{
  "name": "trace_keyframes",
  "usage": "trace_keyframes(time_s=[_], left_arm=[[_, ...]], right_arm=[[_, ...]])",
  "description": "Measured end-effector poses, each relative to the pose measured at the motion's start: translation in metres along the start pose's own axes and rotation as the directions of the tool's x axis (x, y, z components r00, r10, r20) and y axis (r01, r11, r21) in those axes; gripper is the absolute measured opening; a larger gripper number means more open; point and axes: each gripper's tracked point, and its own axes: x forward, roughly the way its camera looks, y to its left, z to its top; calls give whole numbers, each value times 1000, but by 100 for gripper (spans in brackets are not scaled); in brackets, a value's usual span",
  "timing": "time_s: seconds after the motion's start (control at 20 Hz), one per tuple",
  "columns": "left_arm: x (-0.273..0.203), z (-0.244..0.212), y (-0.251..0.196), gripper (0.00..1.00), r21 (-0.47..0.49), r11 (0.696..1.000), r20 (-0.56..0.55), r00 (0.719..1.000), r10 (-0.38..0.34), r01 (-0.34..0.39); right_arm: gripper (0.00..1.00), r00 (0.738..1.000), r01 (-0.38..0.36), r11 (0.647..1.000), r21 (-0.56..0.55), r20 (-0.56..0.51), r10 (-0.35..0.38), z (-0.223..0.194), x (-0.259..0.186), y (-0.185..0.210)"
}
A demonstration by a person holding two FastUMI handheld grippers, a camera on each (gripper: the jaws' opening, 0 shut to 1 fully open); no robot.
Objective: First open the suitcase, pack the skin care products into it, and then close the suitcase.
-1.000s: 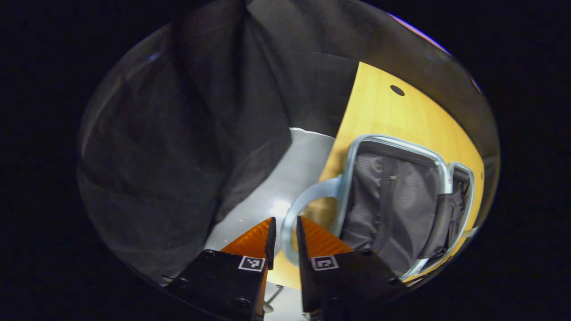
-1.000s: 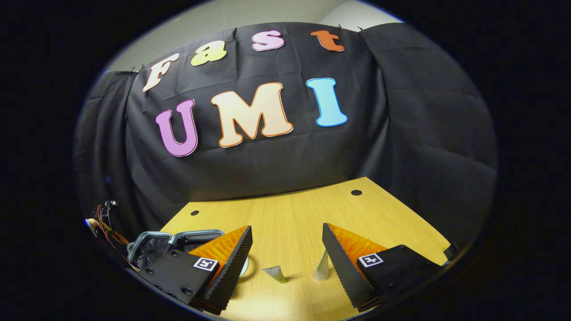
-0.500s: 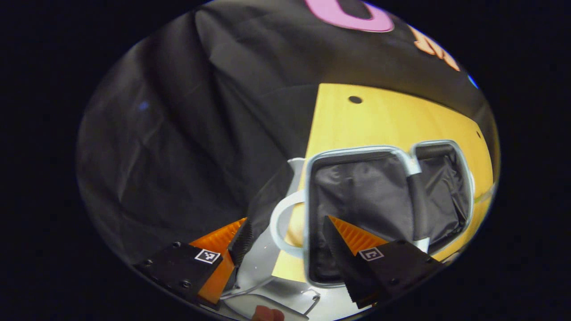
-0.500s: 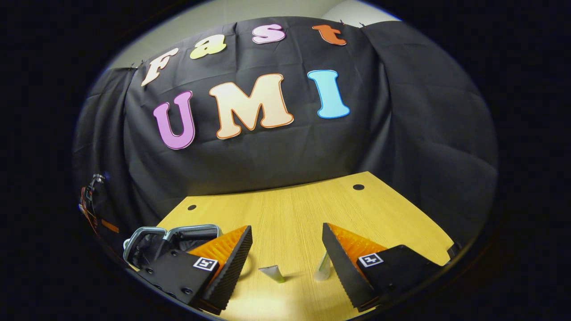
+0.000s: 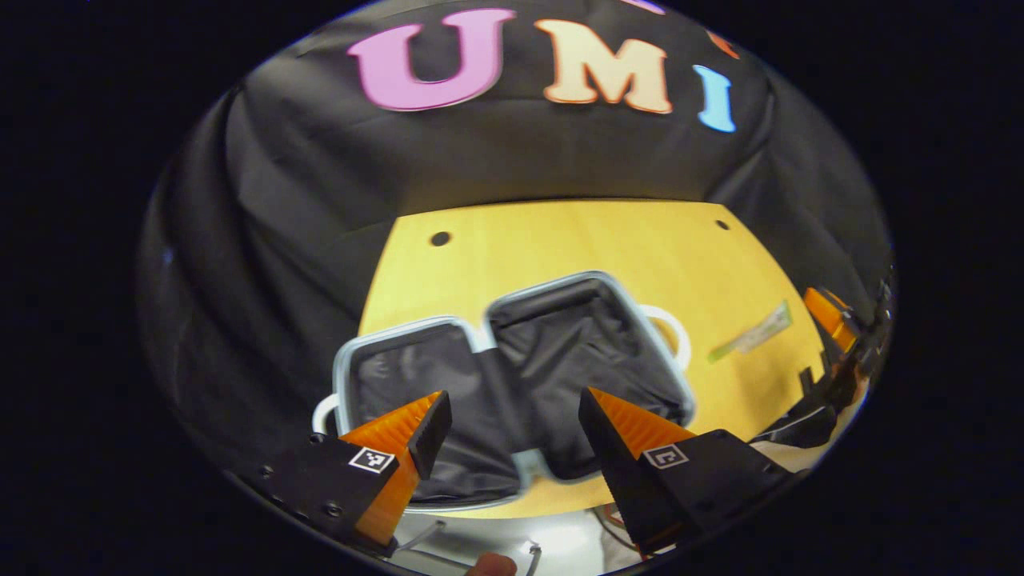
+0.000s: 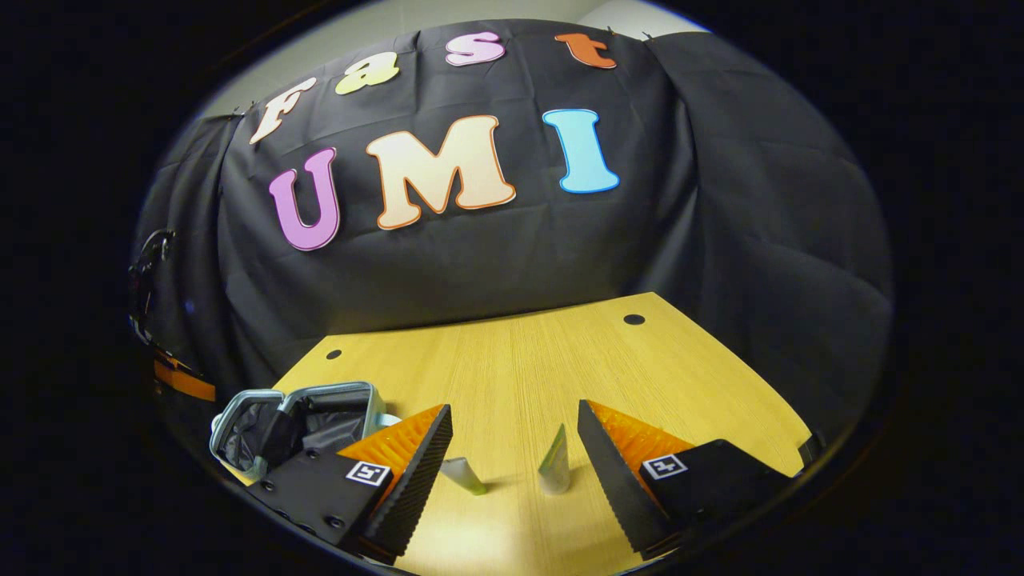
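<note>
The right gripper [image 6: 514,456] sits at the bottom of the frame with its fingers spread wide apart and nothing between them. Beyond them the wooden counter [image 6: 520,368] runs up to the black cloth wall. At lower left the suitcase [image 6: 296,420] lies open on the counter, showing dark lining inside a pale rim. Two tubes rest on the counter in the gap between the fingers: one lying tube [image 6: 464,474] near the left finger, one upright tube [image 6: 554,470] near the right finger.
</note>
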Motion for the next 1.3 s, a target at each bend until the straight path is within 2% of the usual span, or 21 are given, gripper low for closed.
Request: trace_keyframes(time_s=[0.15, 0.3, 0.4, 0.55, 0.6, 0.65, 0.7, 0.75, 0.8, 0.9, 0.95, 1.0, 1.15, 1.3], left_arm=[[14, 2, -83, 96, 51, 993, -3, 994, -108, 108], [31, -2, -155, 95, 78, 985, -8, 989, -151, 151], [41, -10, -194, 95, 49, 984, -39, 985, -167, 169], [59, -20, -237, 95, -36, 984, -50, 983, -175, 174], [66, -22, -249, 94, -54, 985, -43, 985, -168, 166], [74, -26, -258, 94, -66, 985, -33, 987, -160, 158], [82, -29, -266, 94, -76, 986, -22, 988, -152, 150], [92, -31, -274, 96, -89, 986, -8, 989, -145, 144], [101, -35, -281, 96, -105, 985, -10, 991, -136, 134], [127, -43, -285, 96, -134, 986, -16, 995, -102, 99], [141, -47, -284, 96, -151, 986, -18, 997, -81, 77], [151, -48, -283, 96, -166, 984, -10, 998, -63, 61], [176, -45, -288, 96, -212, 976, 27, 999, -40, 45], [198, -40, -286, 96, -261, 965, 86, 996, -15, 37]], right_arm=[[98, 998, -51, 999, -10, -47, 51, -16, 3, -10], [98, 988, -114, 993, -42, -111, 108, -33, 7, -25], [94, 974, -169, 984, -56, -163, 158, -46, 9, -32], [94, 942, -265, 961, -83, -234, 240, -66, 13, -42], [98, 927, -300, 949, -93, -264, 267, -74, 17, -44], [94, 911, -336, 936, -107, -290, 294, -82, 22, -47], [98, 898, -364, 924, -114, -305, 316, -85, 27, -49], [94, 885, -393, 912, -120, -319, 339, -88, 32, -49], [98, 870, -422, 898, -125, -334, 362, -94, 38, -50], [98, 850, -462, 876, -140, -352, 392, -103, 49, -50], [94, 839, -481, 863, -154, -365, 403, -108, 57, -49], [99, 830, -499, 850, -169, -376, 412, -115, 60, -49], [98, 808, -537, 816, -212, -407, 426, -132, 73, -48], [99, 803, -549, 811, -202, -398, 444, -137, 83, -41]])
